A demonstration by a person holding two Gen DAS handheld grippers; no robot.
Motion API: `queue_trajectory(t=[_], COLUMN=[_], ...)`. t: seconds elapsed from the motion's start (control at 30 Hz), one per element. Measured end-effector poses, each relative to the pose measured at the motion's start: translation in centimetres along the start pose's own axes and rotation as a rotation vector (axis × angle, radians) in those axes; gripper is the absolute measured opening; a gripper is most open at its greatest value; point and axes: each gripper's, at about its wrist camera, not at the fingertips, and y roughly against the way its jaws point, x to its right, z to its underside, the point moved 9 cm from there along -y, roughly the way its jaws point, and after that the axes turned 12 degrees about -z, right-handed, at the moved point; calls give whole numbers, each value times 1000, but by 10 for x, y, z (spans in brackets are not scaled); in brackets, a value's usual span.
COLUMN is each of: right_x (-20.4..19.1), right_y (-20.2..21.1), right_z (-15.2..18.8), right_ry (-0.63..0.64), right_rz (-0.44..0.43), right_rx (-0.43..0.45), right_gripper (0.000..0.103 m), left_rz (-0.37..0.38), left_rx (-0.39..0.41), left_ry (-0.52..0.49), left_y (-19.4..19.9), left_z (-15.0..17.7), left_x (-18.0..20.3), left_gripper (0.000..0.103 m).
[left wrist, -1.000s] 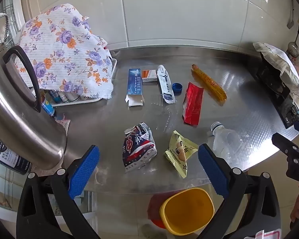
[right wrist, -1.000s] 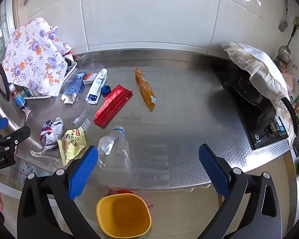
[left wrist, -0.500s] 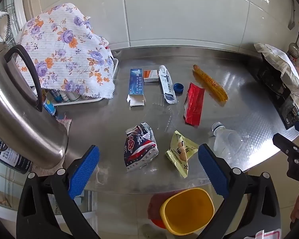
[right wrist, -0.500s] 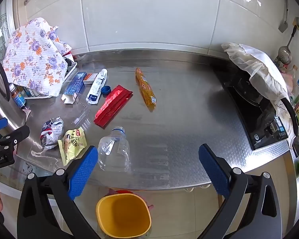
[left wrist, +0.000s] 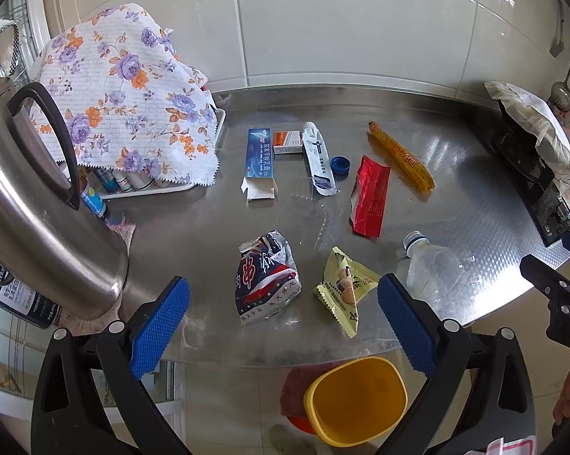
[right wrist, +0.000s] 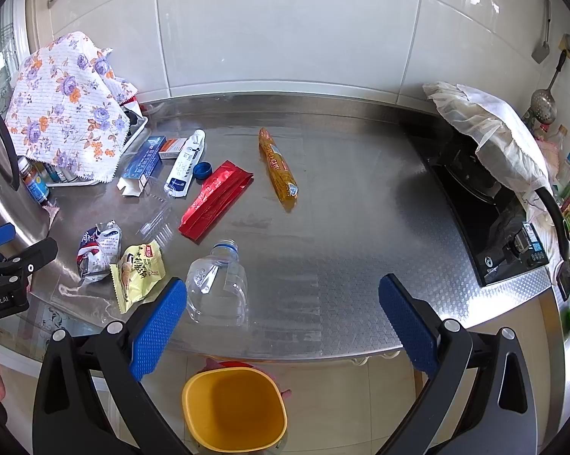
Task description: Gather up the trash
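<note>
Little has shifted since a second ago: both the left gripper (left wrist: 283,320) and right gripper (right wrist: 283,320) hang spread and empty over the steel counter's (right wrist: 361,227) near edge. Crumpled snack bag (left wrist: 266,278), yellow wrapper (left wrist: 342,290) and plastic bottle (right wrist: 216,284) lie scattered there, above the yellow bin (right wrist: 233,409) on the floor, a steel kettle (left wrist: 30,220) crowding the left.

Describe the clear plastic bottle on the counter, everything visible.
The bottle is clear, thin plastic, crumpled and apparently empty, uncapped, with a blue ring around its neck. It lies on its side near the front edge of the steel counter, neck pointing toward the wall. Nothing grips it; the yellow wrapper lies just to its left, apart.
</note>
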Motion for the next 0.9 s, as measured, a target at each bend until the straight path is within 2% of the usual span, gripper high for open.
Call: queue_trajectory(t=[0.9], right_x=[3], right_y=[3], right_z=[-2], right_ry=[11], right_rz=[6], right_rx=[-1], right_gripper=[100], left_rz=[-6], left_rx=[5], left_ry=[-20], left_y=[1], left_z=[-1], left_x=[1], left_gripper=[98])
